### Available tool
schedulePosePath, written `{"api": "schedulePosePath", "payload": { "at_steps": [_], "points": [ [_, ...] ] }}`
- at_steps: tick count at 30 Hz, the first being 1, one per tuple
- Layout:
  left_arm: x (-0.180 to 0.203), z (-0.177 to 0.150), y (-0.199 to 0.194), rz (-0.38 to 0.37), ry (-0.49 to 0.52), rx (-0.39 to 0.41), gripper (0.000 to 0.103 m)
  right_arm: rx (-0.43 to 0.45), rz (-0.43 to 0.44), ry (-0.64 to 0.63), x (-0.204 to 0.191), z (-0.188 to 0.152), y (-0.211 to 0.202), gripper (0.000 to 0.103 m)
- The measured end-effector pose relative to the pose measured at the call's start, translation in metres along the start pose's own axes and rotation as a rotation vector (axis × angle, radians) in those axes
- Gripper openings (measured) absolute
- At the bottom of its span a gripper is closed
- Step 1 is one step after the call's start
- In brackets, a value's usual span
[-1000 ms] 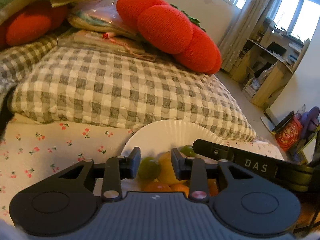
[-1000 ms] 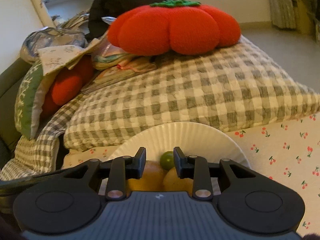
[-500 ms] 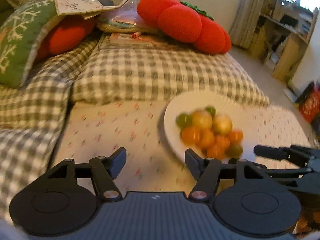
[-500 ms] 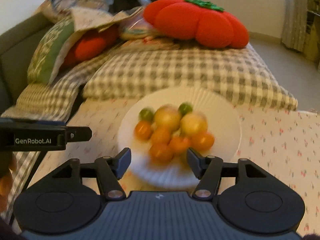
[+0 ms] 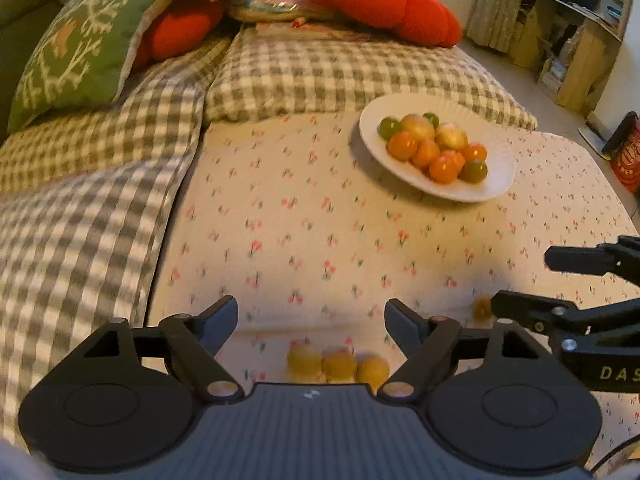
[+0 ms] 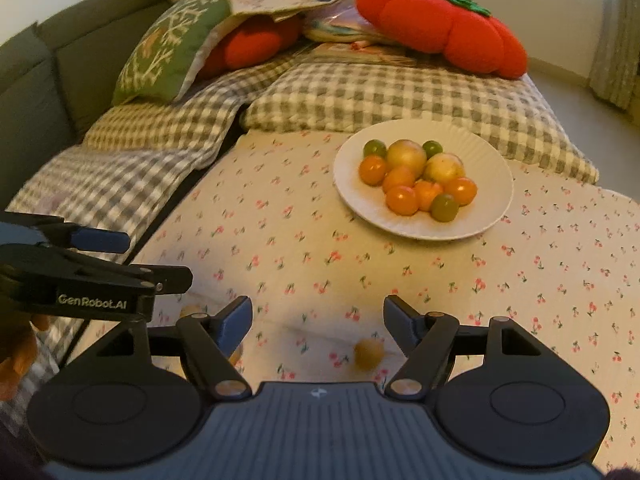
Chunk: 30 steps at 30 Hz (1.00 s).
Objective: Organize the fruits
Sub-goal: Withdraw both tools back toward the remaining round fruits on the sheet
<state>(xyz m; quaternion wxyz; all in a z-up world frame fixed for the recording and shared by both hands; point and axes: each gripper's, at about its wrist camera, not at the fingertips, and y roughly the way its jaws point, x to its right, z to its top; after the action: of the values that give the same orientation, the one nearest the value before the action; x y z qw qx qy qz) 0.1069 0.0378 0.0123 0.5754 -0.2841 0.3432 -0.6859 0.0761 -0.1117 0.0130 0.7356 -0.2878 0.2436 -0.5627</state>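
A white plate (image 5: 500, 176) (image 6: 490, 152) on the cherry-print cloth holds a heap of orange, green and pale yellow fruits (image 5: 434, 148) (image 6: 416, 178). Both grippers hover well in front of it. My left gripper (image 5: 312, 320) is open, its jaws still opening with nothing between the pads. Three small yellow fruits (image 5: 338, 362) lie on the cloth below it. My right gripper (image 6: 316, 320) is open too, jaws opening and empty. One small yellow fruit (image 6: 368, 354) lies on the cloth beneath it. Each gripper shows in the other's view, the right gripper (image 5: 520, 280) and the left gripper (image 6: 156, 258).
Grey checked quilts (image 5: 340, 68) (image 6: 400, 96) border the cloth behind and to the left. Red tomato-shaped cushions (image 5: 380, 0) (image 6: 440, 28) and a green patterned pillow (image 5: 80, 48) lie beyond. Shelves (image 5: 576, 32) stand by the window at the far right.
Both grippers have pulled back from right over the plate and have gone from nearly shut to wide open. The plate now lies farther away, and small yellow fruits on the cloth have come into view.
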Motion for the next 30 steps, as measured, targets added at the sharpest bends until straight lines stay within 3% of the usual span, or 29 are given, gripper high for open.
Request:
{"api": "schedulePosePath", "payload": {
  "at_steps": [4, 15, 25, 30],
  "points": [
    [0.003, -0.019, 0.009, 0.053, 0.045, -0.027, 0.076, -0.002, -0.04, -0.08, -0.012, -0.009, 0.001, 0.069],
    [-0.02, -0.027, 0.028, 0.061, -0.041, -0.071, 0.074, -0.037, 0.098, -0.265, -0.054, -0.029, 0.027, 0.066],
    [-0.016, -0.032, 0.05, -0.013, -0.068, -0.121, 0.061, -0.045, 0.125, -0.393, -0.072, -0.045, 0.05, 0.061],
    [-0.02, -0.03, 0.052, -0.065, -0.127, -0.116, 0.051, -0.038, 0.138, -0.382, -0.068, -0.043, 0.056, 0.057]
  ]
}}
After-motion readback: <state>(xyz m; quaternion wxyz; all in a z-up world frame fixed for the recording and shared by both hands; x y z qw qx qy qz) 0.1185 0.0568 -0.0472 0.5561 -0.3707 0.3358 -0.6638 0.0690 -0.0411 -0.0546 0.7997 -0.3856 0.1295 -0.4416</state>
